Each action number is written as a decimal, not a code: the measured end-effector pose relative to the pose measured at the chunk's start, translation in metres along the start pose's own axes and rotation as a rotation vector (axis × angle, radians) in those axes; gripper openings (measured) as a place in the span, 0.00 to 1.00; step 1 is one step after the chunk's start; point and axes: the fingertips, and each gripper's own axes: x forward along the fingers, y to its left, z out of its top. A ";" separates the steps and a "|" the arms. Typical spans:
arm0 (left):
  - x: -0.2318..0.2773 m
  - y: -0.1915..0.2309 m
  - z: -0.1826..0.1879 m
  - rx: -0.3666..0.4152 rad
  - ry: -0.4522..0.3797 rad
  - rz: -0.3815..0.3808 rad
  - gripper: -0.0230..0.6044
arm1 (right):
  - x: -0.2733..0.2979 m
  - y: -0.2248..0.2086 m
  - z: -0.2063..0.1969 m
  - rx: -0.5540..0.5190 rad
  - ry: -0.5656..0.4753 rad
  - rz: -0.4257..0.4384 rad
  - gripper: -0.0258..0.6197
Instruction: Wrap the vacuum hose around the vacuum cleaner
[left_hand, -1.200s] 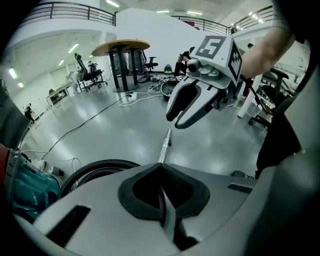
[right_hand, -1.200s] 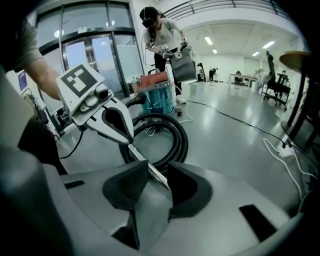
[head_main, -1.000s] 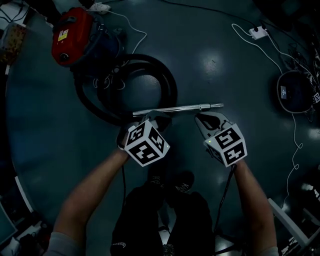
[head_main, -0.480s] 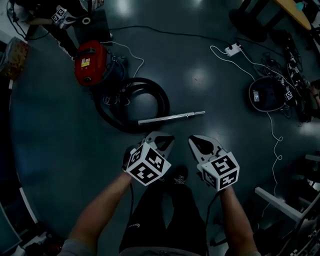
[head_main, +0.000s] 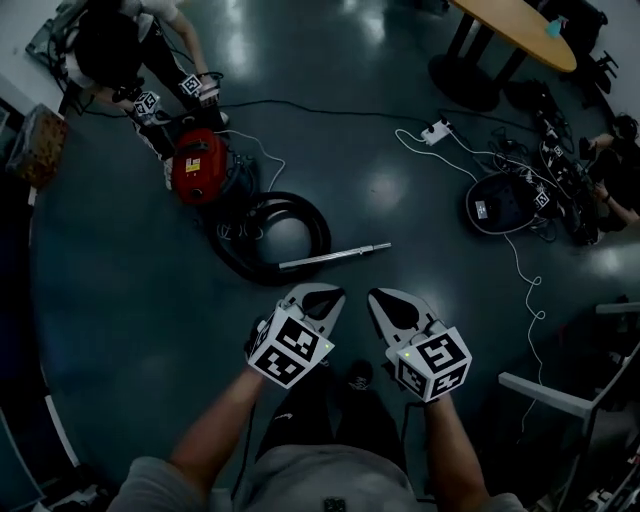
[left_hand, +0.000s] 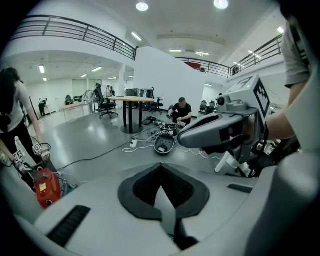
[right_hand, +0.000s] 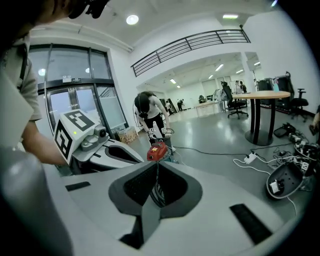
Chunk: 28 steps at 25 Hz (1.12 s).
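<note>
A red vacuum cleaner (head_main: 199, 167) stands on the dark floor at the upper left of the head view, and shows small in the left gripper view (left_hand: 46, 187) and the right gripper view (right_hand: 157, 151). Its black hose (head_main: 262, 234) lies coiled in a loop beside it, ending in a metal wand (head_main: 335, 258) flat on the floor. My left gripper (head_main: 326, 296) and right gripper (head_main: 384, 300) hover side by side above the floor, nearer me than the wand. Both are shut with nothing between their jaws.
A person (head_main: 125, 45) with marker cubes crouches right behind the vacuum. A white power strip (head_main: 437, 131) and cords trail across the floor. A round black device (head_main: 496, 204) lies at right, a wooden table (head_main: 515, 32) beyond it, a white frame (head_main: 560, 397) at lower right.
Both grippers have lifted away from the wand and drawn back toward me. The view has risen, so the vacuum, hose and wand look smaller and farther.
</note>
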 end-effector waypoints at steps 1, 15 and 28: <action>-0.008 -0.008 0.008 -0.008 -0.012 0.005 0.05 | -0.011 0.007 0.006 0.002 -0.011 0.001 0.07; -0.072 -0.127 0.108 -0.018 -0.209 0.085 0.05 | -0.152 0.047 0.059 -0.011 -0.191 -0.012 0.07; -0.128 -0.164 0.182 0.071 -0.362 0.177 0.05 | -0.216 0.069 0.132 -0.140 -0.357 0.004 0.07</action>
